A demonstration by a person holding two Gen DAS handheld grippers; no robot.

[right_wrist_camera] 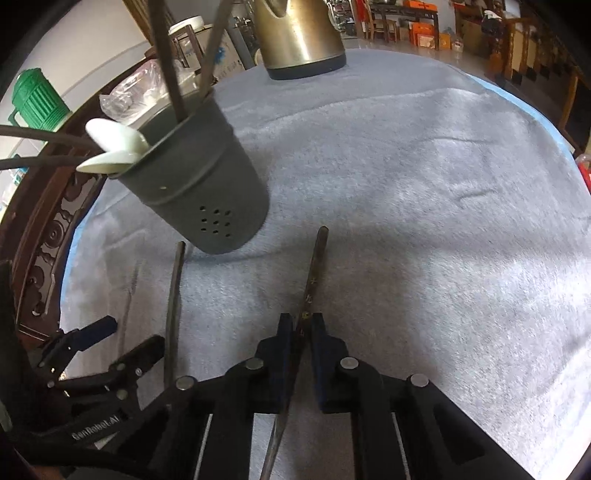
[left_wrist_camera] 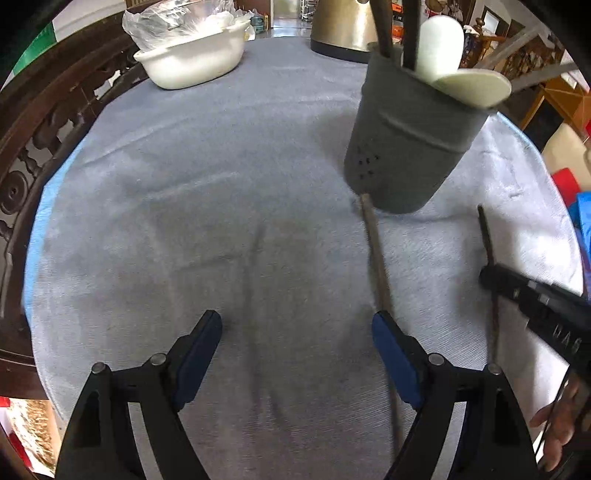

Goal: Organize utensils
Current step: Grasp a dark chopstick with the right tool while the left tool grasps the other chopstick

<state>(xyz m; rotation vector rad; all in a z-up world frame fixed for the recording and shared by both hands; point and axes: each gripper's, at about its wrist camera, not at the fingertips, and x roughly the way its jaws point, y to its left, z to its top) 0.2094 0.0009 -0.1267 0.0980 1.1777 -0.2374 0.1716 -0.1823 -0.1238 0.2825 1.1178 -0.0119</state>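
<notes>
A grey perforated utensil holder stands on the towel with dark chopsticks and two white spoons in it. Two dark chopsticks lie in front of it. My right gripper is shut on the one with gold characters, gripping it partway along. My left gripper is open with only towel between its fingers. The other chopstick runs just beside its right finger.
A grey-blue towel covers the table. A white bowl with a plastic bag and a metal kettle stand at the far edge. Carved dark woodwork runs along the left. A person's hand shows at the lower right.
</notes>
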